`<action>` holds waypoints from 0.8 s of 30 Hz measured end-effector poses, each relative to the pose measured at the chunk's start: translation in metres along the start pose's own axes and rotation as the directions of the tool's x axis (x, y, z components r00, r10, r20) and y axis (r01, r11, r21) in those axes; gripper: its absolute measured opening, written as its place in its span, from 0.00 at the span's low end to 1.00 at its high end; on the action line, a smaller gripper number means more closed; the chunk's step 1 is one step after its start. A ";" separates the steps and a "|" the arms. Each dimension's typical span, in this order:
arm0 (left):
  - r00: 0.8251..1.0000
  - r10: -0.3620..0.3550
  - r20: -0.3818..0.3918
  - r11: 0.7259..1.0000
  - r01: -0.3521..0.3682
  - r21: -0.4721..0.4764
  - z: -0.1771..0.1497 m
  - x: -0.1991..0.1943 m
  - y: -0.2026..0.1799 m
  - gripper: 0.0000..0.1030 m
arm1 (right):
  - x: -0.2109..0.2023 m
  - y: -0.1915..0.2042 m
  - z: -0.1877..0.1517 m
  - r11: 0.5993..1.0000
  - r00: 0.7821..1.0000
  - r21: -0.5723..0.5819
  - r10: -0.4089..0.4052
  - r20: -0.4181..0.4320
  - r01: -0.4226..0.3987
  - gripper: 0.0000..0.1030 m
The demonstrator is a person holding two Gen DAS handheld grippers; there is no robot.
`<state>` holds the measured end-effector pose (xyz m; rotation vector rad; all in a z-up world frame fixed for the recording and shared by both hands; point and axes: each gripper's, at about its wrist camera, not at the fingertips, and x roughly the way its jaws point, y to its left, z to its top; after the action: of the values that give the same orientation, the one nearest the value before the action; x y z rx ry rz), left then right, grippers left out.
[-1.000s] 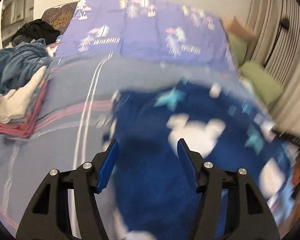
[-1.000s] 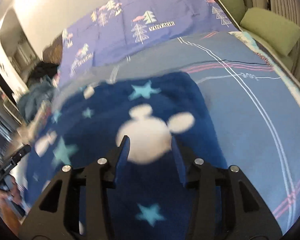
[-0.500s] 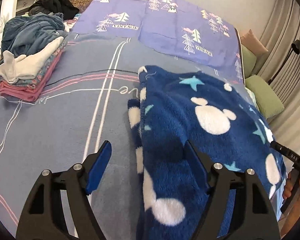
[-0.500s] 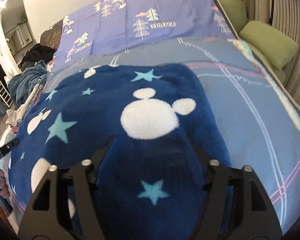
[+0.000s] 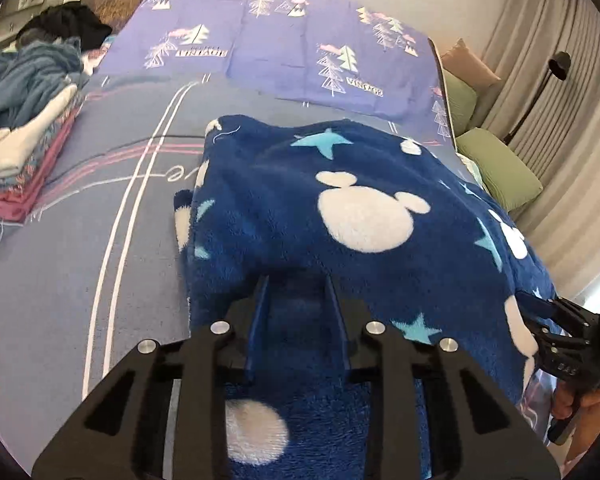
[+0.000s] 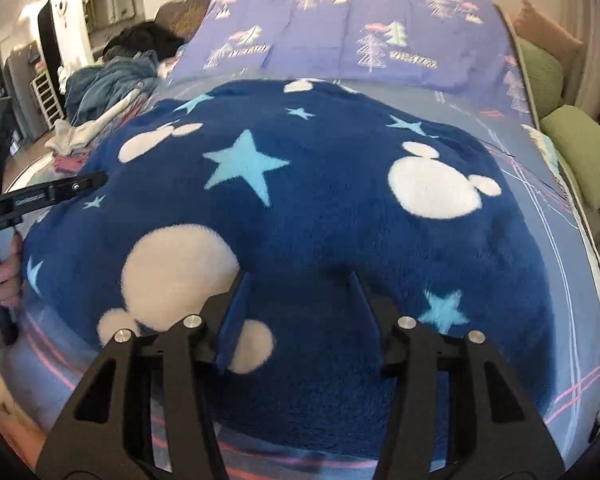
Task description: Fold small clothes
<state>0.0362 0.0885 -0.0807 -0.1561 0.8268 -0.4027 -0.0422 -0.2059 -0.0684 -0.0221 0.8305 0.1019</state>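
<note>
Your bed (image 5: 100, 248), under its grey-blue striped cover, carried everything. The navy fleece garment (image 5: 340, 208) with white mouse heads and pale stars lay spread across its near middle. A stack of folded clothes (image 5: 24, 152) sat at the far left. Your left gripper (image 5: 296, 284) had its fingers spread and pressed down into the fleece's near left part; your right gripper (image 6: 298, 280) did likewise, fingers apart, at the near right.
</note>
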 end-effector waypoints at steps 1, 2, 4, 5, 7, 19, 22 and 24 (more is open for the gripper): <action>1.000 -0.002 0.000 1.000 0.002 0.001 0.000 -0.001 0.000 0.30 | -0.001 -0.001 0.001 1.000 1.000 0.008 0.005 -0.001 -0.005 0.49; 1.000 -0.006 -0.002 1.000 0.006 0.000 0.000 -0.002 0.001 0.30 | -0.001 -0.002 0.002 1.000 1.000 0.016 0.014 -0.004 -0.014 0.49; 1.000 -0.024 -0.002 0.999 0.024 -0.024 0.001 -0.003 0.005 0.30 | -0.002 -0.007 0.004 0.998 0.999 0.043 0.038 -0.011 -0.037 0.49; 0.999 -0.034 0.002 0.999 0.034 -0.039 0.002 -0.004 0.008 0.30 | -0.002 -0.007 0.005 0.998 0.999 0.044 0.040 -0.011 -0.040 0.49; 0.999 -0.052 0.016 0.997 0.053 -0.064 0.001 -0.008 0.011 0.30 | -0.006 -0.005 0.006 0.999 1.000 0.033 0.030 -0.005 -0.030 0.50; 1.000 0.017 0.018 1.000 -0.017 -0.005 -0.002 -0.007 -0.002 0.32 | -0.004 -0.001 0.004 0.999 1.000 0.033 0.009 -0.008 -0.008 0.51; 1.000 0.014 0.026 1.000 -0.014 0.000 -0.003 -0.007 -0.002 0.32 | -0.004 -0.001 0.005 0.999 1.000 0.037 0.006 -0.011 -0.005 0.51; 1.000 0.010 0.028 1.000 -0.010 0.005 -0.003 -0.007 -0.001 0.32 | -0.005 -0.001 0.006 0.999 1.000 0.037 0.002 -0.014 -0.001 0.51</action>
<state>0.0290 0.0903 -0.0772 -0.1525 0.7982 -0.3924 -0.0406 -0.2071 -0.0604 0.0129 0.8468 0.0875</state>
